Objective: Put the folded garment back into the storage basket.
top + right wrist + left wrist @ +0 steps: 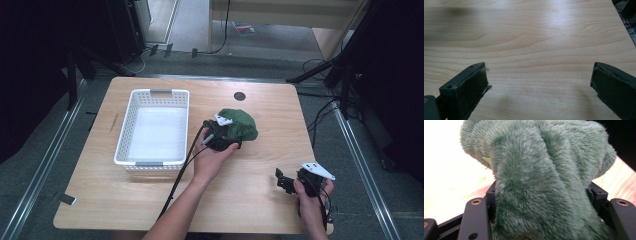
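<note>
Gripping the green plush cloth (239, 125) with the left hand-held gripper (227, 141), jaws closed on a thick fold of the fur, near the middle of the desk (260, 200), just beside the white basket (125, 135). Probably handling as light, soft and floppy, sagging around the jaws; pinching a bunched fold seeming safest. Resting the right hand-held gripper (281, 181) near the front right corner, jaws wide apart, holding nothing.

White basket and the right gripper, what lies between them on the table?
In the high view, the left hand and its cable cross between the white basket and the right gripper; otherwise bare wooden table.
</note>
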